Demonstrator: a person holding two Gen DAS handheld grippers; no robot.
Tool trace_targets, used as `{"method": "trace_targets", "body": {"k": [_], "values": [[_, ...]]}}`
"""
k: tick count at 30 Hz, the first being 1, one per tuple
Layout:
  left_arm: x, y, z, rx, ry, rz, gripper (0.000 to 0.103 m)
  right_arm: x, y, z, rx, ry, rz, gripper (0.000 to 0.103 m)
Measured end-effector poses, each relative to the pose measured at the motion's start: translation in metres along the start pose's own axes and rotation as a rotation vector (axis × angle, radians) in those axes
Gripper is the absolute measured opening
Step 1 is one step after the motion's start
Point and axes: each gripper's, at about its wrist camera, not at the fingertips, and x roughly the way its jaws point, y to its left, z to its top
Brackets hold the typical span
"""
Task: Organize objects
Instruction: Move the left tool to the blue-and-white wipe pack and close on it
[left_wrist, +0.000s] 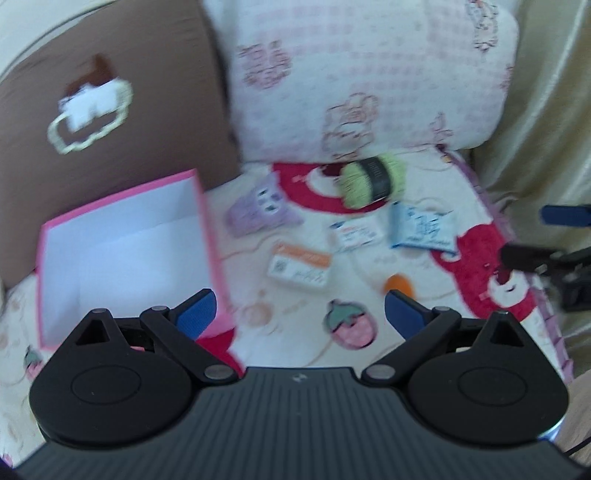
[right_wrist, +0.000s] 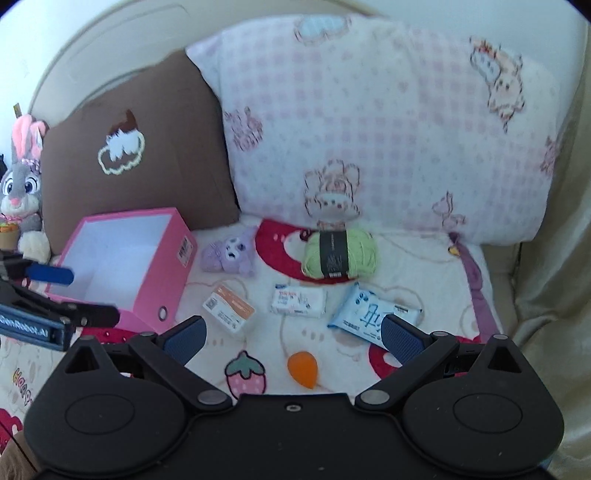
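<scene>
In the left wrist view, which is blurred, the left gripper (left_wrist: 299, 314) is seen with its jaws spread wide and nothing between them, held above a printed blanket (left_wrist: 280, 332). A pink box (left_wrist: 125, 254), open and white inside, lies to the left, against a brown pillow (left_wrist: 122, 110). Beyond the fingers, a green yarn ball (left_wrist: 369, 181) with a dark band is found at the foot of a pink checked pillow (left_wrist: 362, 74). A purple plush toy (left_wrist: 258, 212) lies just right of the box. An orange-striped packet (left_wrist: 301, 267), a white tissue pack (left_wrist: 356, 234) and a blue wipes pack (left_wrist: 423, 229) are spread in a loose row nearer the camera, and an orange egg-shaped sponge (left_wrist: 399, 286) lies closest. The right gripper (left_wrist: 535, 236) is seen at the right edge; its fingers are apart.

In the right wrist view, the right gripper (right_wrist: 293, 332) is likewise held wide, with nothing gripped. The pink box (right_wrist: 147, 280) stands at the left, empty, with the left gripper (right_wrist: 77, 291) just at its near rim. The purple plush toy (right_wrist: 231, 254), yarn ball (right_wrist: 338, 253), orange-striped packet (right_wrist: 229, 308), tissue pack (right_wrist: 299, 301) and wipes pack (right_wrist: 365, 314) lie on the blanket (right_wrist: 332, 354), apart from one another. The orange sponge (right_wrist: 303, 369) lies between the fingers' line and a printed strawberry (right_wrist: 245, 374). A grey rabbit toy (right_wrist: 22, 192) is propped at the far left.
</scene>
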Motion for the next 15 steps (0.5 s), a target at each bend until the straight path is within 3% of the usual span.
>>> {"method": "trace_targets", "body": {"k": [4,15], "values": [[0.029,-0.017,0.022,0.026,0.006,-0.058,0.098,0.021,-0.014,0.004,-0.02,0.011,-0.038,0.101],[0.119,-0.049,0.049,0.041,0.004,-0.145,0.097,0.066,-0.046,-0.017,0.006,-0.012,0.112,0.099]]}}
